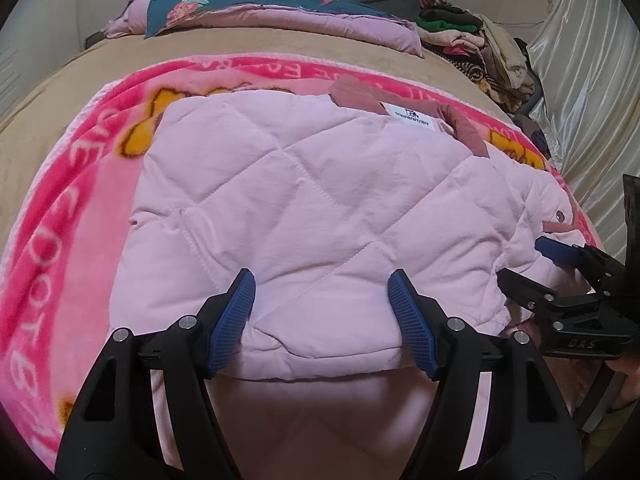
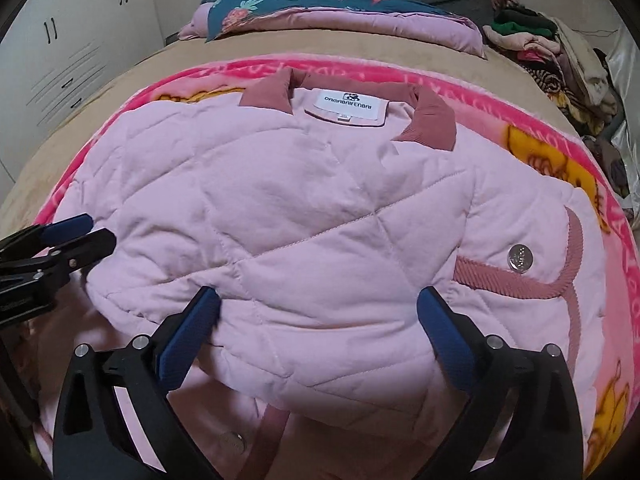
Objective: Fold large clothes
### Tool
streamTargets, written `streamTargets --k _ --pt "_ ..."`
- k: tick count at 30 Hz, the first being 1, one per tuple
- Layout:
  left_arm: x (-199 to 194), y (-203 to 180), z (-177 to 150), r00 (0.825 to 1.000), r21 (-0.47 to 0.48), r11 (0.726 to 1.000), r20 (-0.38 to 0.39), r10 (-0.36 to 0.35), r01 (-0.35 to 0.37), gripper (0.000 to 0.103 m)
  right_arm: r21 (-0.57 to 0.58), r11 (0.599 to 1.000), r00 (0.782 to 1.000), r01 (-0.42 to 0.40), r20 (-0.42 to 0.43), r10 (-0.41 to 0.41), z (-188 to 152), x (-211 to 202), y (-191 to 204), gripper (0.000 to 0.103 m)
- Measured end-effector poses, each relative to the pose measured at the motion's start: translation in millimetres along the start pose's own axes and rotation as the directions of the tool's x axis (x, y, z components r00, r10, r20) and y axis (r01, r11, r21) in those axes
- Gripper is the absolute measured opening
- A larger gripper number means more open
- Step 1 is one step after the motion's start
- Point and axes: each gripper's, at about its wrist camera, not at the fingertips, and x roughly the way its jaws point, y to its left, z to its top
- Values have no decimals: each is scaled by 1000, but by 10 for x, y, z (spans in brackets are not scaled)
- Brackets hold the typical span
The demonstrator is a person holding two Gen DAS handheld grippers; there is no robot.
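Observation:
A pale pink quilted jacket (image 1: 312, 192) (image 2: 300, 208) lies folded on a bright pink blanket (image 1: 80, 184) (image 2: 560, 152), with its dusty-rose collar (image 2: 432, 120) and white label (image 2: 346, 106) at the far side. A silver snap (image 2: 519, 258) shows on its right part. My left gripper (image 1: 322, 300) (image 2: 80, 234) stands open over the near left of the jacket, the puffy folded edge lying between its blue pads (image 1: 240, 300). My right gripper (image 2: 320, 312) (image 1: 528, 264) is open wide astride the near fold, and its pads are not squeezing the cloth.
The blanket lies on a tan bed (image 1: 52, 92). A floral quilt (image 1: 240, 4) and a pile of clothes (image 1: 492, 52) sit at the far end. White cupboards (image 2: 60, 60) stand to the left, and a shiny curtain (image 1: 580, 80) hangs on the right.

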Motion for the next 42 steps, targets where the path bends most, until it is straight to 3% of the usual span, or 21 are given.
streamTargets --k 6,12,17,26,42 --pt "-77 -48 14 1000 12 1000 5 17 -17 62 12 1000 1000 0 29 0 -32 -13 -7 99" --pt "-235 -115 37 1000 18 1000 21 8 -8 68 75 996 997 -42 73 37 -64 -272 -86 99" --pt "-329 -166 42 999 26 999 21 -24 24 76 118 992 995 -49 95 38 -159 -474 -159 99" --pt "-518 -261 50 999 43 999 40 0 -2 94 170 984 988 -50 152 24 -316 -811 -266 99" --pt "-952 -312 61 995 41 999 100 1 -5 94 204 977 966 -67 258 13 -436 -1373 -247 99"
